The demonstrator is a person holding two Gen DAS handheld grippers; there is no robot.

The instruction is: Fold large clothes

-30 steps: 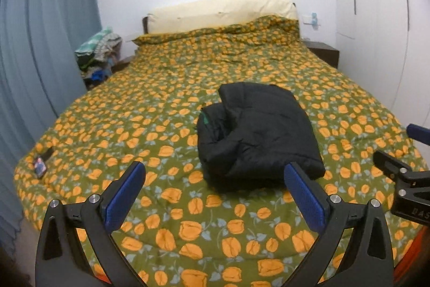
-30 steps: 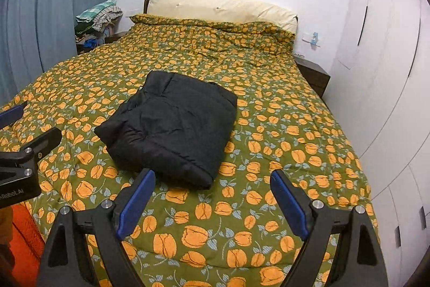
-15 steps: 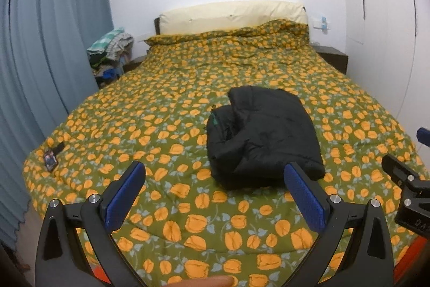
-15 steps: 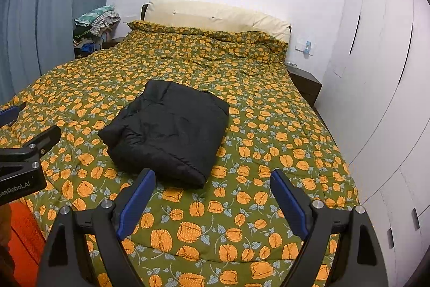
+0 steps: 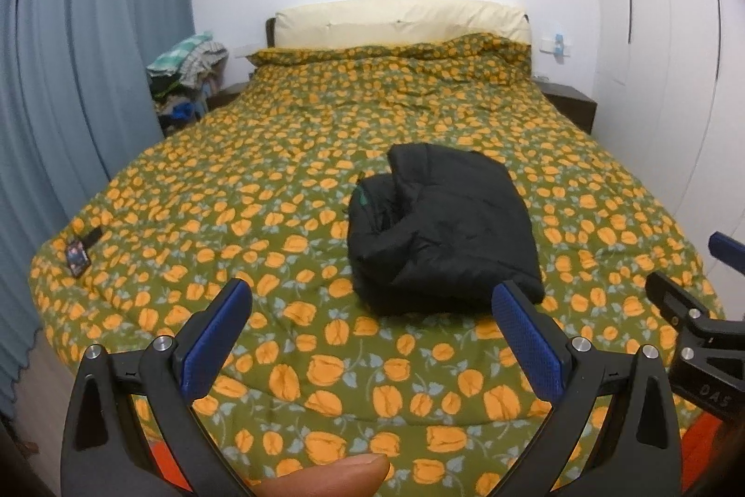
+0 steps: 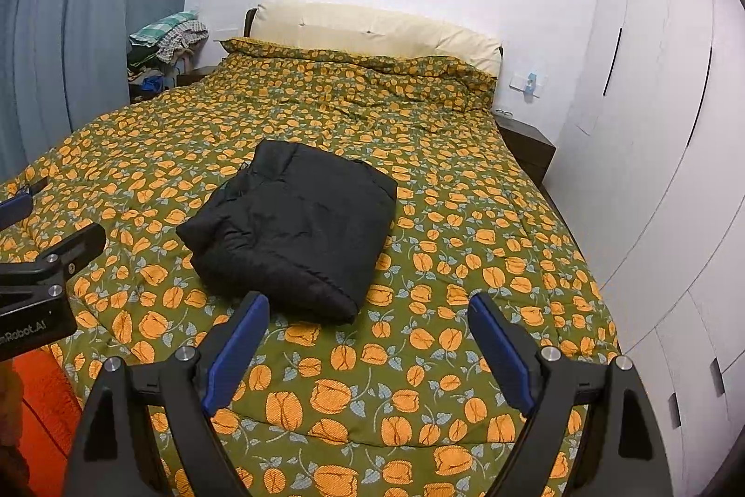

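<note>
Left wrist view is filled by a bed (image 5: pixel 260 190) covered with a green quilt (image 5: pixel 326 152) printed with orange flowers. A cream headboard (image 5: pixel 400 20) is seen at the bed's far end, and blue curtains (image 5: pixel 88 78) hang along its left side. White wardrobe doors (image 6: pixel 652 134) are ranged along the bed's right side. A dark nightstand (image 6: pixel 528 148) is placed at the bed's far right corner, and a heap of clothes (image 5: pixel 188 76) is piled at its far left corner.

A black padded jacket (image 5: pixel 442 227), folded into a thick bundle, is laid on the quilt in the near half of the bed, somewhat right of its middle line; in the right wrist view the same jacket (image 6: pixel 298 227) is seen left of centre.

The left gripper (image 5: pixel 370 329) is held above the foot of the bed, its blue-padded jaws spread wide with nothing between them. The right gripper (image 6: pixel 368 339) is likewise held apart and empty over the bed's foot edge. A small dark tag (image 5: pixel 78 257) lies at the near left corner of the bed.
</note>
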